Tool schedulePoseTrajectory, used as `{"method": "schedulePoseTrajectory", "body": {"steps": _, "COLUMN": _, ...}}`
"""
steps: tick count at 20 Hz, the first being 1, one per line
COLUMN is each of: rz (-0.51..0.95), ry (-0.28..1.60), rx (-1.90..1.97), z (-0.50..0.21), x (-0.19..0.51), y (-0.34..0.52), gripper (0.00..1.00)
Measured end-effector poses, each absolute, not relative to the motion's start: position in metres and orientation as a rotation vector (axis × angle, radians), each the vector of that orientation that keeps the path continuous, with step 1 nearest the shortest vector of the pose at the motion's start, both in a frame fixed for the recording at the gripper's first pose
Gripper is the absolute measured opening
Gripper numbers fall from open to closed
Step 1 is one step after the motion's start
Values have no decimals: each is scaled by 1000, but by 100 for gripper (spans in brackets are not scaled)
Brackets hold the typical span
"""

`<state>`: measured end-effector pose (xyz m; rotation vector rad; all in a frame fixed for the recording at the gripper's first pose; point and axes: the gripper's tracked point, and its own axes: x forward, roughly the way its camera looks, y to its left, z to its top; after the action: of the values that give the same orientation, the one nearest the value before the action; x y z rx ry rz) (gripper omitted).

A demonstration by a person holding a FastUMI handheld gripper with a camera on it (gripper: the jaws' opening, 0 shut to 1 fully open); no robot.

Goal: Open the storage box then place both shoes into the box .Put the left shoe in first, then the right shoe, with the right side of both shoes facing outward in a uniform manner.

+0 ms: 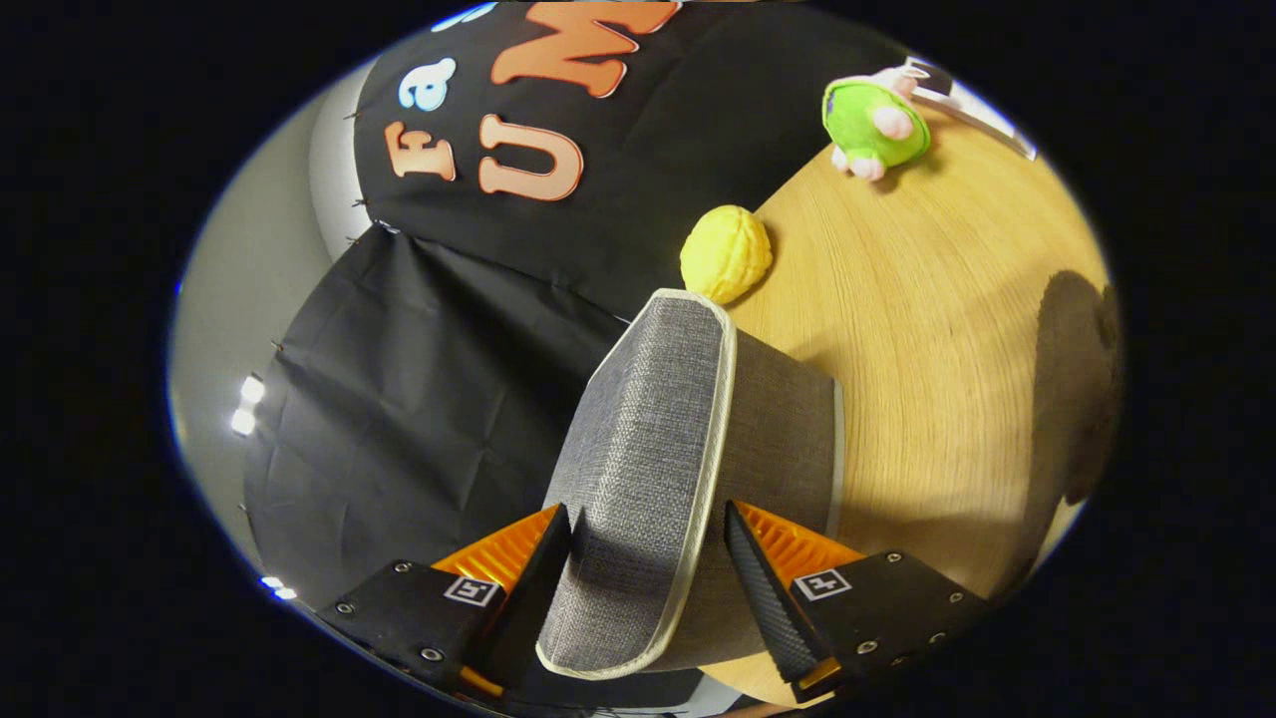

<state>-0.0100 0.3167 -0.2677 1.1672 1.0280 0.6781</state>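
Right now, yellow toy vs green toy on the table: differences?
The yellow toy is plain, rounded and ridged; the green toy is plush with pink parts. The yellow one sits just beyond the grey box between the claw fingers; the green one lies farther off. Both rest on the wooden table.

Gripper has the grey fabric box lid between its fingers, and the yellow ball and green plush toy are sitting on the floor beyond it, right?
Not quite: in the gripper view the yellow ball and the green plush toy sit on the wooden table, not the floor. The rest holds: the grey fabric lid lies between the fingers of the gripper, and both things are beyond it.
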Motion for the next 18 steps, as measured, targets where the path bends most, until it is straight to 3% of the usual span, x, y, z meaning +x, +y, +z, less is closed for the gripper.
{"method": "schedulePoseTrajectory", "body": {"steps": 9, "rz": 635, "ry": 979, "rx": 1100, "z": -259, "x": -2, "y": 302, "gripper": 64}}
{"method": "schedulePoseTrajectory", "body": {"steps": 11, "rz": 594, "ry": 944, "rx": 1113, "z": -257, "x": 8, "y": 288, "gripper": 53}}
{"method": "schedulePoseTrajectory", "body": {"steps": 13, "rz": 567, "ry": 904, "rx": 1115, "z": -251, "x": 13, "y": 281, "gripper": 29}}
{"method": "schedulePoseTrajectory", "body": {"steps": 18, "rz": 570, "ry": 884, "rx": 1188, "z": -232, "x": 19, "y": 284, "gripper": 8}}
